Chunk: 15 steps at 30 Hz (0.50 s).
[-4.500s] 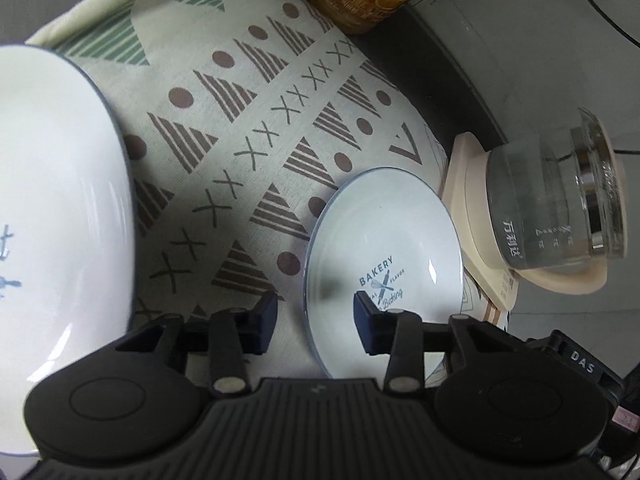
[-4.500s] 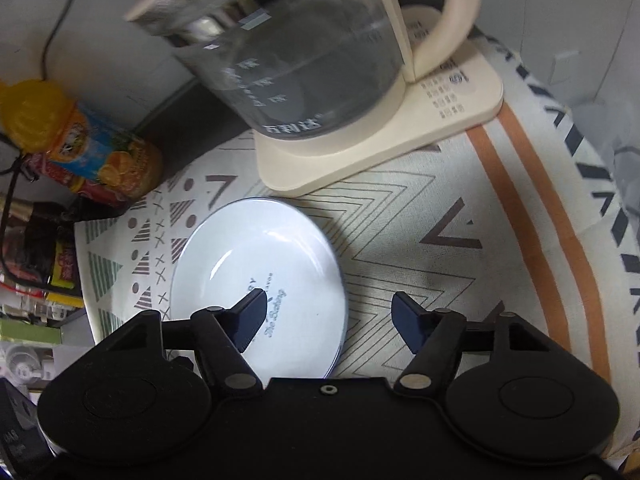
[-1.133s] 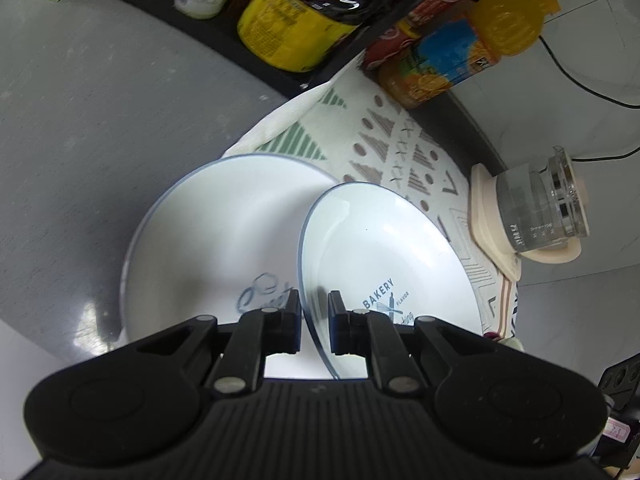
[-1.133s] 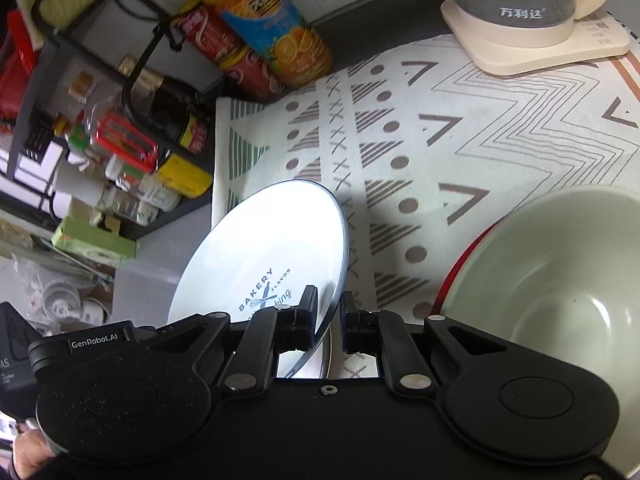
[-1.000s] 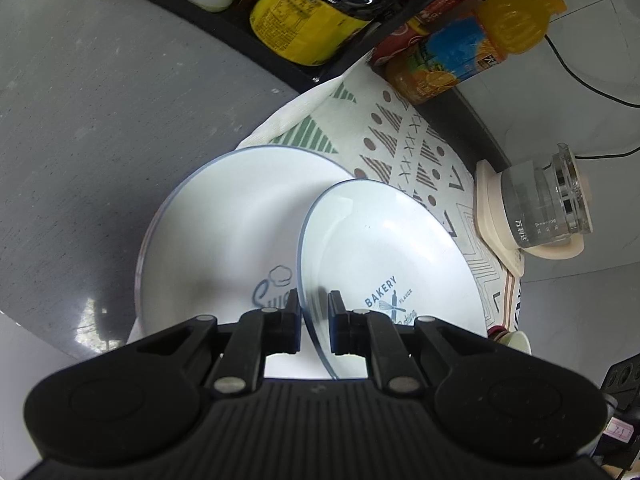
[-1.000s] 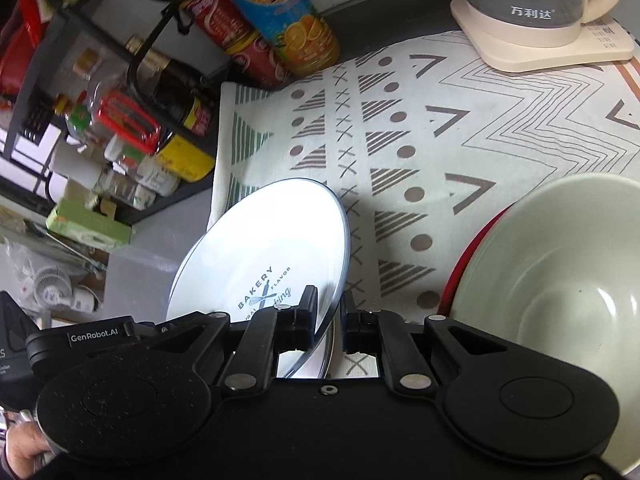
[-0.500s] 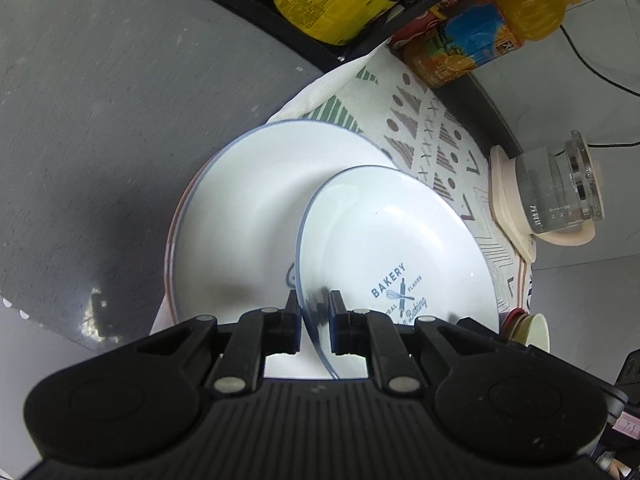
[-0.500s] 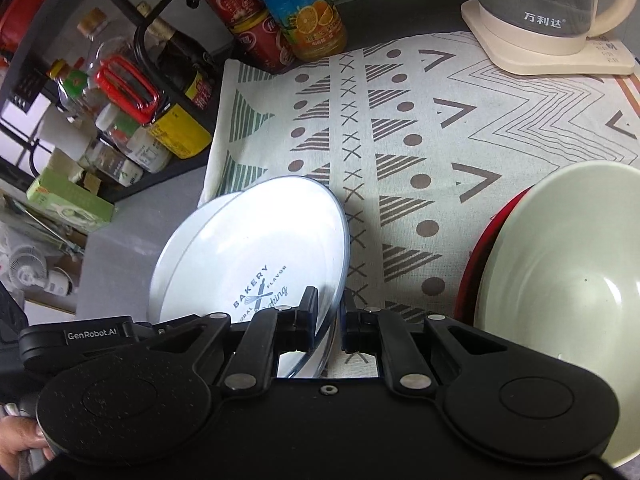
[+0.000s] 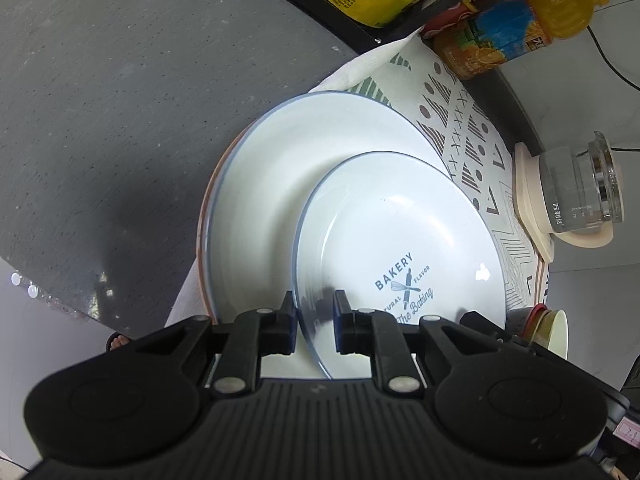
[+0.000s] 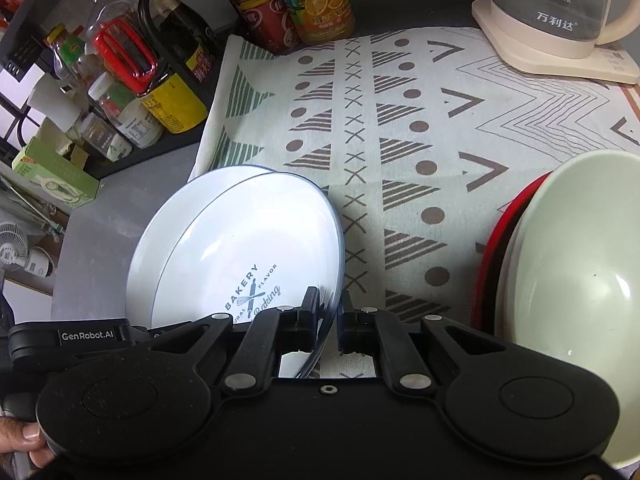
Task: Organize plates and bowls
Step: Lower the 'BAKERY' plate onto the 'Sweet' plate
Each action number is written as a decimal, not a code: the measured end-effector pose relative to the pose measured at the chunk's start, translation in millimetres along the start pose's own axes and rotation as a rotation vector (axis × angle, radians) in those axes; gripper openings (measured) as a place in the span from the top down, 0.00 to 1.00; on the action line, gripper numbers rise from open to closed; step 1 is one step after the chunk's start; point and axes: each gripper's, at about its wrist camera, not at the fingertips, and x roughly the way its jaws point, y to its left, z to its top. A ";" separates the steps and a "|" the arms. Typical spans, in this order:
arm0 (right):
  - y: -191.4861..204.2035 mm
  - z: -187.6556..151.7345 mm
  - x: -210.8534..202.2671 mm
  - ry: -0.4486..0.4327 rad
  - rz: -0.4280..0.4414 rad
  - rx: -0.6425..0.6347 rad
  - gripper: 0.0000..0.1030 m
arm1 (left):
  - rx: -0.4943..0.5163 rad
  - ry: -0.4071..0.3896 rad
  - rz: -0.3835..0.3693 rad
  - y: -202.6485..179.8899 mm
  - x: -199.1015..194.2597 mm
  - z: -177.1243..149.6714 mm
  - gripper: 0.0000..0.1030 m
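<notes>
A small white plate with a blue "BAKERY" print (image 9: 400, 248) is held by both grippers at opposite rims. My left gripper (image 9: 315, 314) is shut on its left rim. My right gripper (image 10: 329, 320) is shut on its right rim (image 10: 256, 256). The plate hovers over a larger white plate (image 9: 272, 184) with a blue rim, which rests on a stack at the cloth's left edge and also shows in the right wrist view (image 10: 168, 216). A pale green bowl (image 10: 576, 248) sits nested in a red bowl (image 10: 486, 256) at the right.
A patterned cloth (image 10: 400, 120) covers the counter. A glass kettle on a cream base (image 10: 556, 24) stands at the back right. Juice and drink bottles (image 10: 316, 0) and a rack of condiment bottles (image 10: 132, 76) stand along the back and left. Grey floor (image 9: 100, 100) lies beyond the counter edge.
Both grippers have carried the small plate further left and over the larger plate. The plate now covers more of the larger plate's centre. Both grips stay shut.
</notes>
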 end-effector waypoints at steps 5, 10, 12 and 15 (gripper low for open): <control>-1.6 -1.8 3.4 0.003 0.007 0.005 0.91 | -0.003 0.006 0.013 0.0 0.7 2.1 0.86; -1.6 -2.4 8.4 0.011 0.006 0.007 0.90 | 0.051 -0.032 0.065 -5.8 -8.0 3.9 0.86; -2.0 -2.5 9.3 0.010 0.008 0.009 0.90 | 0.058 -0.032 0.072 -5.9 -12.1 6.3 0.85; -2.6 -1.6 11.8 0.014 0.014 0.015 0.90 | 0.055 -0.050 0.083 -4.7 -21.8 12.1 0.84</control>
